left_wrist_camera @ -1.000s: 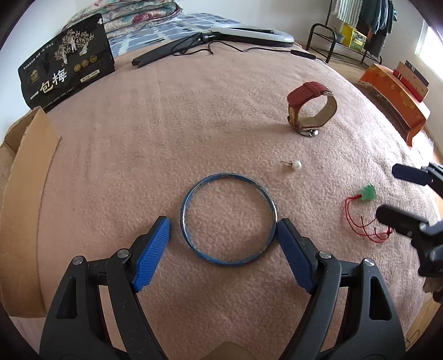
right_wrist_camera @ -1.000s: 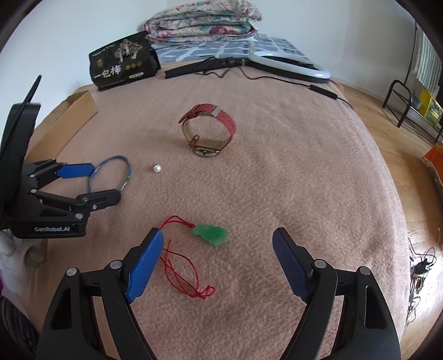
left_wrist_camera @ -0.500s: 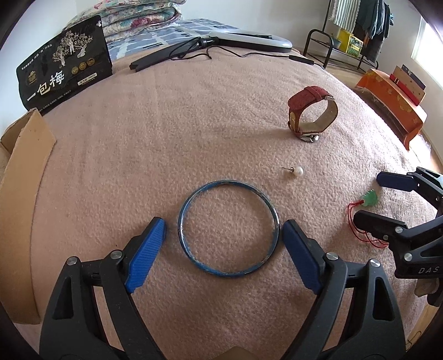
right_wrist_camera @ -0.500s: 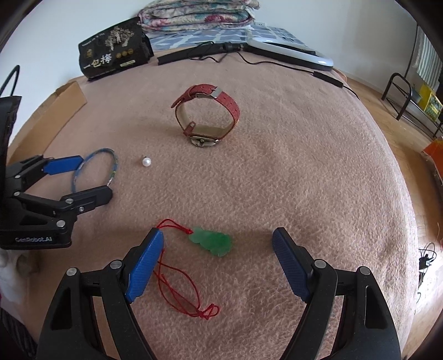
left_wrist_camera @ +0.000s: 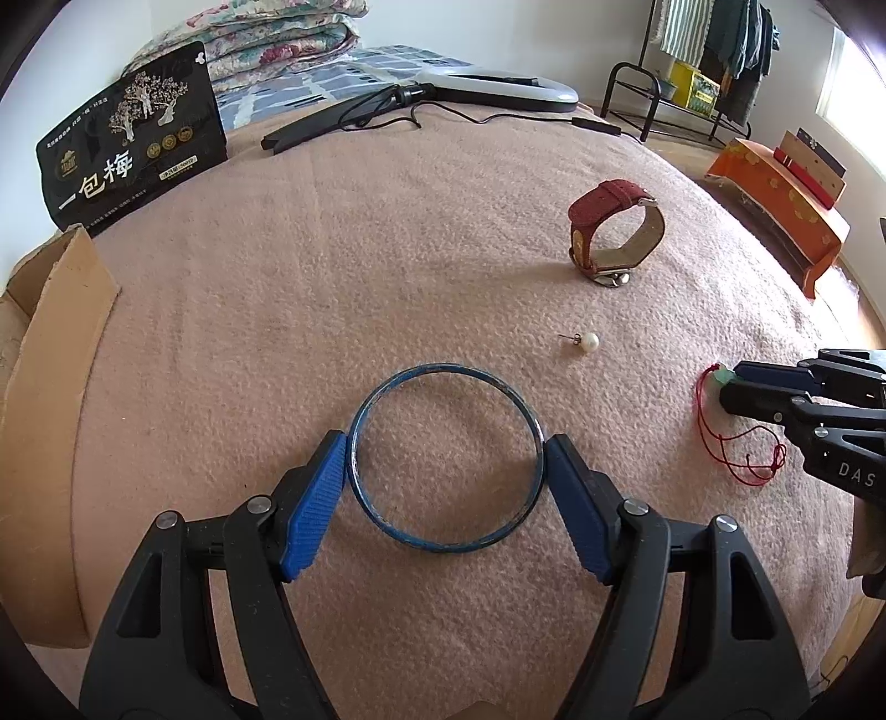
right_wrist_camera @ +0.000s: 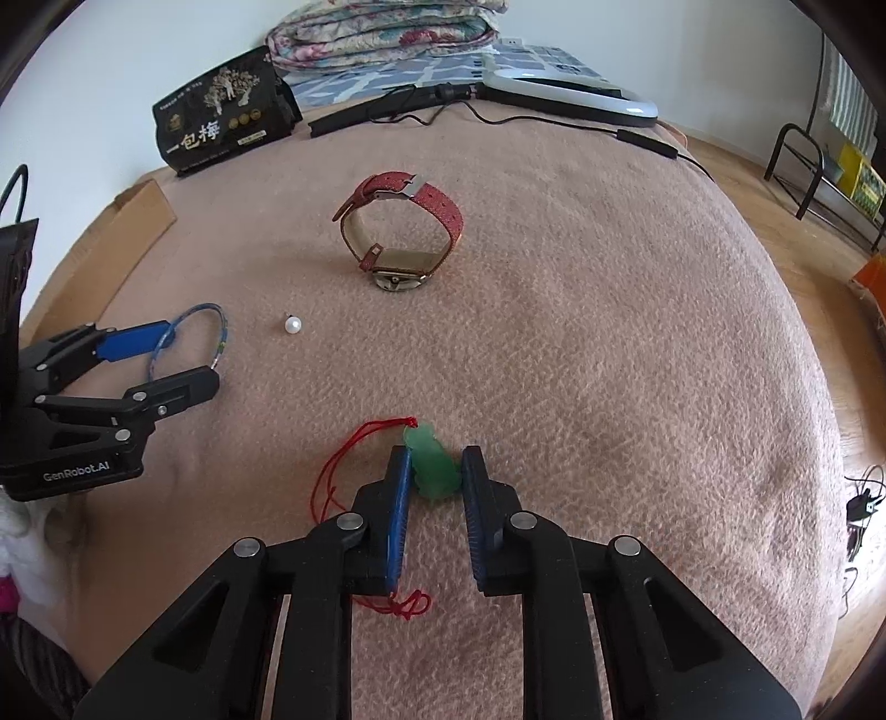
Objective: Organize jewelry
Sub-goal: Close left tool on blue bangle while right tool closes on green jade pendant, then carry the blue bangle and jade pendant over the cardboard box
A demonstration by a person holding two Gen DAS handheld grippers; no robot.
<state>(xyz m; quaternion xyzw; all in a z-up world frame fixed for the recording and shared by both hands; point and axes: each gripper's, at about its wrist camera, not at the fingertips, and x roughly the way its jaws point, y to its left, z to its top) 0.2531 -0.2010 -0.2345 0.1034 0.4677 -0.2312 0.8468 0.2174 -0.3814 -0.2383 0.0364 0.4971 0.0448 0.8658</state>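
Observation:
A blue bangle (left_wrist_camera: 446, 458) lies flat on the pink blanket. My left gripper (left_wrist_camera: 446, 454) has closed on it, both blue pads touching its outer rim; it also shows in the right wrist view (right_wrist_camera: 188, 346). My right gripper (right_wrist_camera: 434, 471) is shut on a green jade pendant (right_wrist_camera: 433, 468) whose red cord (right_wrist_camera: 332, 476) trails to the left. In the left wrist view the pendant (left_wrist_camera: 722, 378) peeks out of the right gripper (left_wrist_camera: 736, 385). A red-strap watch (right_wrist_camera: 398, 238) stands on edge beyond. A pearl stud earring (right_wrist_camera: 292, 324) lies between watch and bangle.
A black printed bag (left_wrist_camera: 133, 149) stands at the back left, a cardboard box flap (left_wrist_camera: 50, 354) at the left edge. A ring light with cable (right_wrist_camera: 565, 91) and folded quilts (right_wrist_camera: 387, 27) lie at the back. An orange box (left_wrist_camera: 775, 188) sits on the floor right.
Both grippers have closed: the left pads came in against the bangle's rim, and the right gripper moved forward and shut on the jade pendant.

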